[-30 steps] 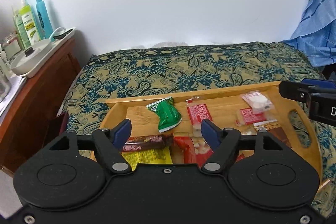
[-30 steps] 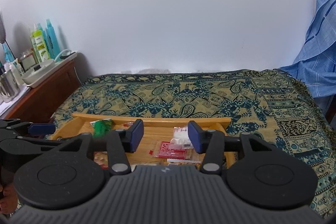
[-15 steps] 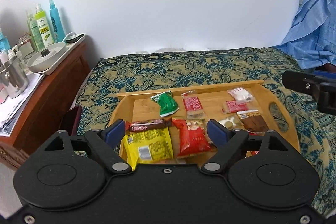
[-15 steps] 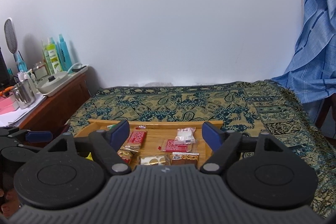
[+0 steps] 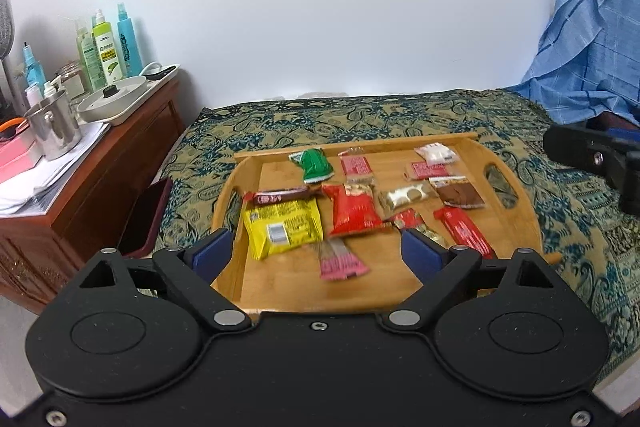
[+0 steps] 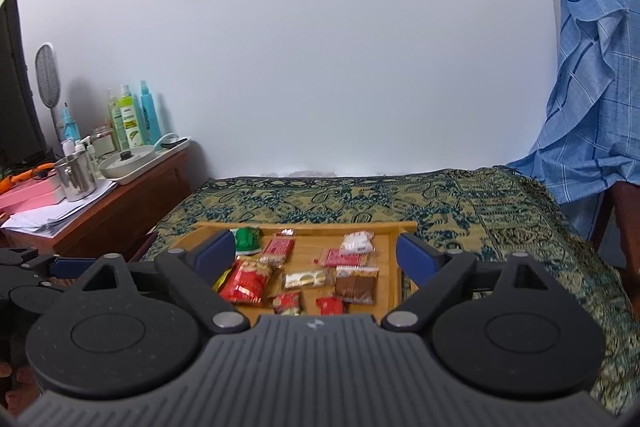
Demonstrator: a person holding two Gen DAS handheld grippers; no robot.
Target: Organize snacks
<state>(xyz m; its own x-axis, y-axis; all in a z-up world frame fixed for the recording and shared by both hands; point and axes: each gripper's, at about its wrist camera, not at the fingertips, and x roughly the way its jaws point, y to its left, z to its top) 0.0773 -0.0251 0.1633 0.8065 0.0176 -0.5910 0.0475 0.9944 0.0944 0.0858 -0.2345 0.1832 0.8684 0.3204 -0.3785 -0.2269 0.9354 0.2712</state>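
A wooden tray lies on the patterned bedspread with several snack packets loose in it. Among them are a yellow packet, a red bag, a green packet, a pink wrapper and a white packet. My left gripper hovers at the tray's near edge, jaws opening, with nothing held between them. My right gripper hangs back over the tray on the right side, jaws also opening and empty. From there the red bag and a brown packet are visible.
A wooden cabinet stands left of the bed and carries spray bottles, a steel pot and a white pan. A dark red case leans against it. Blue checked cloth hangs at the right. The bedspread stretches beyond the tray.
Both grippers have drawn back from the tray and risen slightly, so much more of the tray and room shows. Both pairs of jaws have spread wider.
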